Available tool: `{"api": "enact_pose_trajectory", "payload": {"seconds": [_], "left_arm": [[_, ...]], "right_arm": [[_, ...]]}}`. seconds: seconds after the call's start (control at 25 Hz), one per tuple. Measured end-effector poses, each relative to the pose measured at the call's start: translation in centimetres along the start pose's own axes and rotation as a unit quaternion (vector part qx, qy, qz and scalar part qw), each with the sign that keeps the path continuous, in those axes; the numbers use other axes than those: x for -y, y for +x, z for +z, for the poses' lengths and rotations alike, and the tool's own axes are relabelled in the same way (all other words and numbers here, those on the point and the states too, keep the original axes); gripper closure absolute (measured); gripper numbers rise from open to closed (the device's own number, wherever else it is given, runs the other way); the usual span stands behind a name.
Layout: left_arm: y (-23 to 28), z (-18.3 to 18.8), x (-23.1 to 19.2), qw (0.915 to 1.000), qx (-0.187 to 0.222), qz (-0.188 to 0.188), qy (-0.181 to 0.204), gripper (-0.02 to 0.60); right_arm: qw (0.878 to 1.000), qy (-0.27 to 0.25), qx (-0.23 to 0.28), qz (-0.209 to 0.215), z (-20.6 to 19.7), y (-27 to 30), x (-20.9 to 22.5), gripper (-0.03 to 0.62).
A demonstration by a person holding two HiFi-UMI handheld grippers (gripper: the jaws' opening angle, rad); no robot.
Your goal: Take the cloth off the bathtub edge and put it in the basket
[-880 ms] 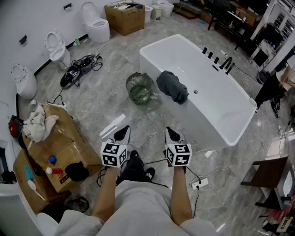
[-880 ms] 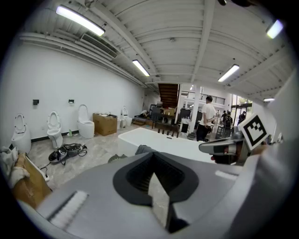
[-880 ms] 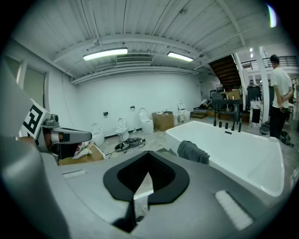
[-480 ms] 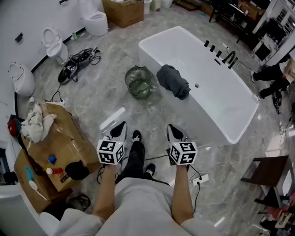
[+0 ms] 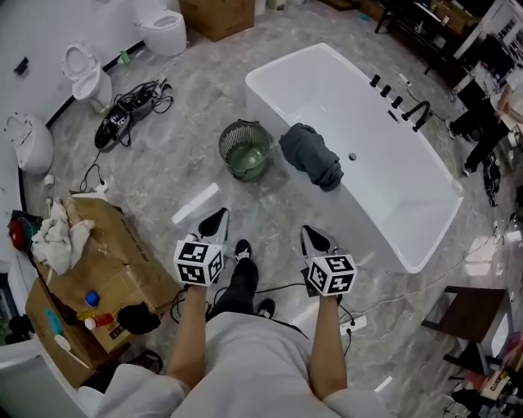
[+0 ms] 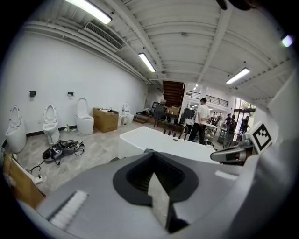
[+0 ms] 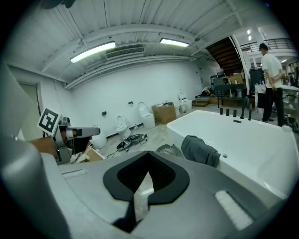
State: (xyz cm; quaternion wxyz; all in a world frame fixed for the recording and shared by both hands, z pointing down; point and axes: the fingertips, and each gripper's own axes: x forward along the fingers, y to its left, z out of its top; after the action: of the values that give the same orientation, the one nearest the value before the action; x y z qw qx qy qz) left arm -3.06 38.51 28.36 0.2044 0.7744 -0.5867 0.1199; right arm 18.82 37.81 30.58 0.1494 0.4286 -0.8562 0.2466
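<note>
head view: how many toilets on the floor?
3, along the left wall: far toilet by the cardboard box, middle toilet near the cables, near toilet at the left edge. Others may stand beyond the top edge.

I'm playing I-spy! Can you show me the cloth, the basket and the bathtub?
cloth [image 5: 310,155]: head view, middle of the dark bundle draped on the tub's edge.
basket [image 5: 232,140]: head view, its left inner wall.
bathtub [image 5: 384,167]: head view, the bare white inside.
</note>
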Motion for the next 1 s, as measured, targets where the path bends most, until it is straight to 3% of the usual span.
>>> {"api": "enact_pose_trajectory", "payload": {"seconds": [0.2, 0.52, 0.8, 1.0], "left_arm": [[5.5, 2.8, -4.4, 0.9991, 0.007, -0.022, -0.037, 0.523], [11.5, 5.5, -12.0, 0.9984, 0.007, -0.022, -0.052, 0.523], [13.9, 5.0, -14.4, 0.9979, -0.007, -0.030, -0.057, 0.523], [16.6, 4.7, -14.6, 0.9977, -0.027, -0.030, -0.055, 0.523]], "right_arm": [[1.000, -0.014, -0.019, -0.009, 3.6, 5.0, 2.1, 0.599], [0.998, -0.011, -0.050, -0.032, 6.4, 13.6, 2.9, 0.597], [0.997, -0.007, -0.059, -0.055, 6.5, 17.5, 3.7, 0.598], [0.999, 0.009, -0.019, -0.043, 7.9, 19.1, 5.7, 0.598]]}}
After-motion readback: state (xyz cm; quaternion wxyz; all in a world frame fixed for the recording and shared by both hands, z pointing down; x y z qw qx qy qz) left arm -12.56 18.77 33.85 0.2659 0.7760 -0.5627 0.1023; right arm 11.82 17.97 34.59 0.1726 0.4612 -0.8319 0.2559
